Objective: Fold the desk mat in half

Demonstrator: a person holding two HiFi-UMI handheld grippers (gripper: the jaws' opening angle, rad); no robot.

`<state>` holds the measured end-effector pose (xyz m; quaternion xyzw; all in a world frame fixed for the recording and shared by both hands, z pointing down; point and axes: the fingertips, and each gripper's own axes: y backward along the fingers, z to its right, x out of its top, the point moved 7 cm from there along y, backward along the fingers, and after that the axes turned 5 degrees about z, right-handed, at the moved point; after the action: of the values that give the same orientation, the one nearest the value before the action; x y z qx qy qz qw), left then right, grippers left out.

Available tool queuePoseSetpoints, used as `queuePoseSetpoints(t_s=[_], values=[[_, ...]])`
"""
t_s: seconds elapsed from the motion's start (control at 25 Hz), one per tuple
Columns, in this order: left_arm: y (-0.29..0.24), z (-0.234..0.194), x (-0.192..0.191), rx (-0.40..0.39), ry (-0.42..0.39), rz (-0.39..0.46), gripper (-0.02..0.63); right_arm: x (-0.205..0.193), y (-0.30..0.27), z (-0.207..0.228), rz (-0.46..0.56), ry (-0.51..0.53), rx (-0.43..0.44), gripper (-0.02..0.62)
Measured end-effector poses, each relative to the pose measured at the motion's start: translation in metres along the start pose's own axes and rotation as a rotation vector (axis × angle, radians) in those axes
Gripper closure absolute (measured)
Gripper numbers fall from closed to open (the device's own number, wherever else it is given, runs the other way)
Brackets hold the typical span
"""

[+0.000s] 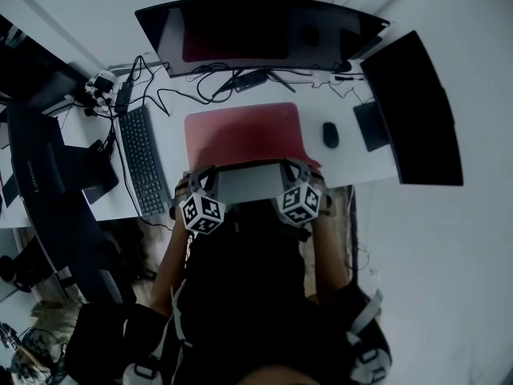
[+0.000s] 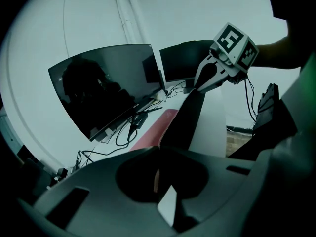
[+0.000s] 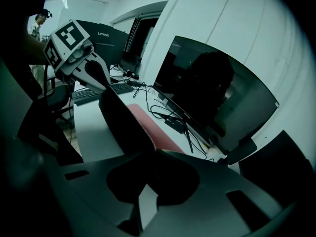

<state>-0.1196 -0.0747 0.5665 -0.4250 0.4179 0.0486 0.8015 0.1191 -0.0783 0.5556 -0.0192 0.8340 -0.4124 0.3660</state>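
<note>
The red desk mat point(image 1: 240, 131) lies on the white desk point(image 1: 353, 163) in front of the curved monitor. Its near edge is lifted off the desk, and the grey underside point(image 1: 248, 183) shows between the two grippers. My left gripper point(image 1: 200, 181) is shut on the near left corner and my right gripper point(image 1: 293, 172) is shut on the near right corner. In the left gripper view the mat's edge point(image 2: 156, 177) is pinched in the jaws, and the dark raised flap point(image 2: 185, 117) runs to the right gripper point(image 2: 205, 80). In the right gripper view the flap point(image 3: 123, 122) runs to the left gripper point(image 3: 96, 78).
Behind the mat stand a curved monitor point(image 1: 256, 30) and tangled cables point(image 1: 200, 83). A keyboard point(image 1: 143, 159) lies left of the mat, a mouse point(image 1: 330, 135) right of it. A second dark screen point(image 1: 417, 111) stands at the right. A black chair point(image 1: 48, 175) is at the left.
</note>
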Motion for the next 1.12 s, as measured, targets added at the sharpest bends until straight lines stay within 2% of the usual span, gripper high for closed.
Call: queuePoseSetpoints(t_s=[0.68, 1.12], values=[[-0.066, -0.081, 0.027, 0.066, 0.02, -0.033, 0.586, 0.044, -0.082, 0.077, 0.03, 0.026, 0.044, 0.575], [-0.115, -0.122, 0.032, 0.111, 0.081, -0.079, 0.586, 0.06, -0.143, 0.116, 0.048, 0.019, 0.066, 0.575]])
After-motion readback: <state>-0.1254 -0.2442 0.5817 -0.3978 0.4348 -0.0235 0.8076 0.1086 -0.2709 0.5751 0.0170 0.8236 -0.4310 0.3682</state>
